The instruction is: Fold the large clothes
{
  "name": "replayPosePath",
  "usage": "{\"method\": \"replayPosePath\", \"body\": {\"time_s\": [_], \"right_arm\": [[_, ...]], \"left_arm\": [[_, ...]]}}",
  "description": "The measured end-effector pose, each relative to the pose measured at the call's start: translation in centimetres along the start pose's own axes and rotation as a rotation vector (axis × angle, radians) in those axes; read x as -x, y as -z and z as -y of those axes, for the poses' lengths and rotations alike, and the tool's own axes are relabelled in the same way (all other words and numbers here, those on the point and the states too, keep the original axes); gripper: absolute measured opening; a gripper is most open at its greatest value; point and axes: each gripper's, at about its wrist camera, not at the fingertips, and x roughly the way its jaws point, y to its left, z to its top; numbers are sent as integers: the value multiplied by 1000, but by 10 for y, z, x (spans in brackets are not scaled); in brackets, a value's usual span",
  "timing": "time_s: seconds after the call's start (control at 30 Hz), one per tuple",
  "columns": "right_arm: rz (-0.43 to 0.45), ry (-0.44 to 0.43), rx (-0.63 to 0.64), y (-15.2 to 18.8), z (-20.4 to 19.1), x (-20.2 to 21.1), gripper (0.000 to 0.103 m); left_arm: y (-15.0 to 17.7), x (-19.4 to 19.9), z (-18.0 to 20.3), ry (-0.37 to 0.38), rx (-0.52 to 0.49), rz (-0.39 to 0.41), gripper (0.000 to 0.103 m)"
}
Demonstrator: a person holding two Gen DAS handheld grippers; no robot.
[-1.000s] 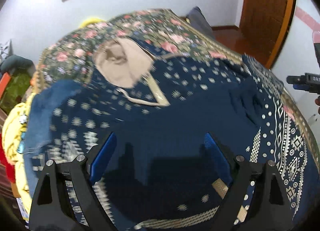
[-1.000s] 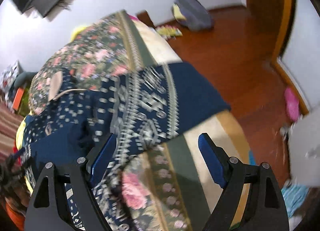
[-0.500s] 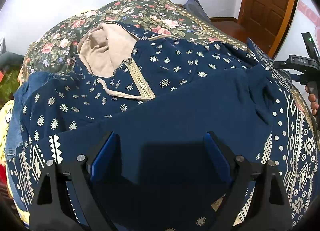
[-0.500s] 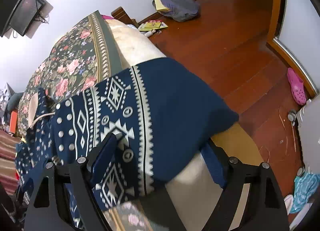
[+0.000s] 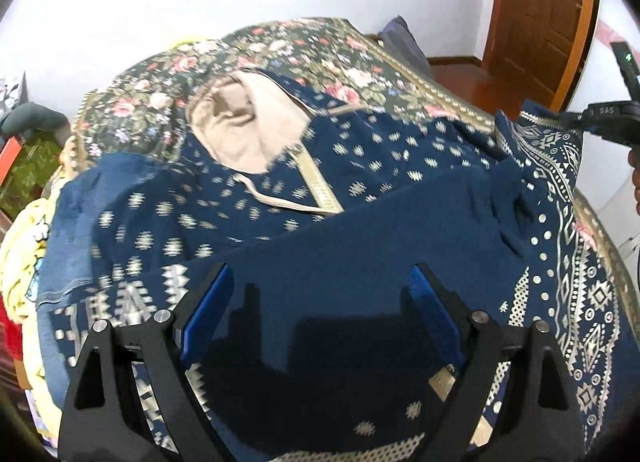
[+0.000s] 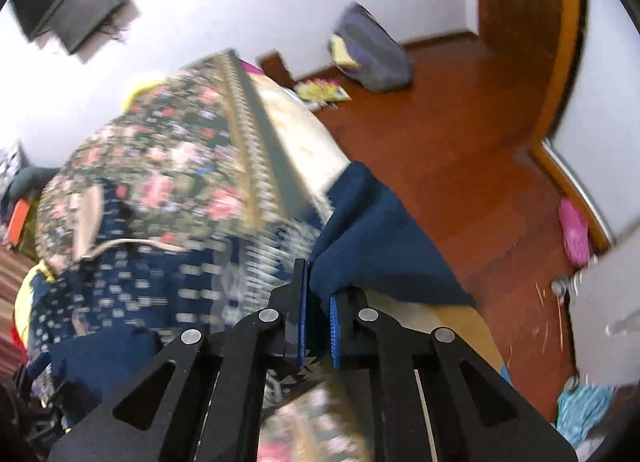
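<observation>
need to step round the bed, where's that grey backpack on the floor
In the right wrist view the grey backpack lies on the wooden floor against the far white wall, just beyond the bed's far corner, left of the wooden door.

- The garment [image 5: 360, 230] lies spread on the bedspread [image 5: 280, 50], directly below and ahead of the left gripper [image 5: 320, 298].
- Its hood [image 5: 240, 130] lies ahead of that gripper, slightly left.
- The right gripper [image 6: 316, 314] sits at the garment's right edge, cloth between its jaws.
- Floor [image 6: 460, 134] lies right of it; a bag [image 6: 372, 50] stands ahead against the wall.
</observation>
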Motion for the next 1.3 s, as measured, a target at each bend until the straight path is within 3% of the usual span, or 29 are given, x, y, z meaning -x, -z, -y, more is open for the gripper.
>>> {"method": "replayPosePath", "body": {"time_s": [0.3, 0.43, 0.6, 0.7, 0.77, 0.9, 0.97, 1.1, 1.3], "right_arm": [[78, -176, 270, 16, -104, 54, 7], [-30, -242, 352, 40, -133, 38, 8], [-213, -235, 403, 76, -143, -2, 11], [-319, -241, 378, 88, -140, -12, 31], [-335, -246, 365, 93, -138, -9, 48], [-285, -251, 361, 92, -131, 11, 50], [-247, -252, 313, 83, -122, 19, 58], [-162, -214, 157, 62, -87, 26, 66], [-175, -146, -108, 51, -18, -3, 66]], "left_arm": [[8, 36, -21, 2, 33, 41, 89], [17, 42, -25, 8, 41, 37, 89], [27, 42, -29, 18, 51, 19, 89], [31, 40, -32, 24, 63, 8, 89], [33, 38, -34, 31, 76, -2, 89], [34, 34, -33, 39, 85, -9, 90], [35, 33, -31, 41, 81, -9, 89], [34, 32, -25, 51, 71, -6, 90], [32, 29, -19, 67, 69, -7, 90]]}}
